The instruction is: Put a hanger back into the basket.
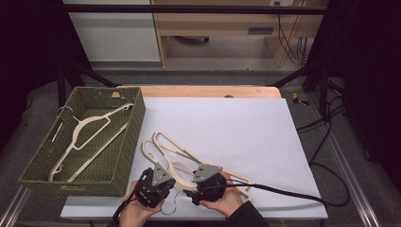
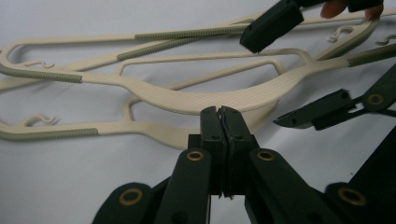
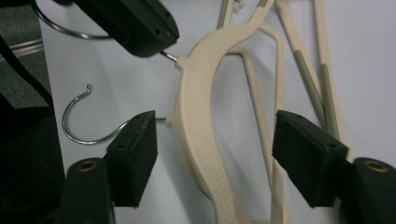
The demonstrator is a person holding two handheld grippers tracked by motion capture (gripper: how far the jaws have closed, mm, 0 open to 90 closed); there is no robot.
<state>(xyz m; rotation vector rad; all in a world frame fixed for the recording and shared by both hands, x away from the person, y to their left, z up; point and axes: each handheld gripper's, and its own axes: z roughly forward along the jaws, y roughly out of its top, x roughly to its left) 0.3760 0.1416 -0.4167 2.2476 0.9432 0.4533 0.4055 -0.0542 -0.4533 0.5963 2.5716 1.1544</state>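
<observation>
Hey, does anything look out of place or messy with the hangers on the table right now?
Nothing looks damaged. The cream hangers lie overlapped and crossed on the white sheet rather than side by side, so they may snag when lifted. One more hanger lies slantwise in the green basket.

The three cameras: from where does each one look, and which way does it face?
High view: above the person's side, facing forward and down on the table; both hands show.
Left gripper view: rides the left gripper, jaws shut, facing the hangers.
Right gripper view: looks down between open jaws.
The gripper views share the hangers.
</observation>
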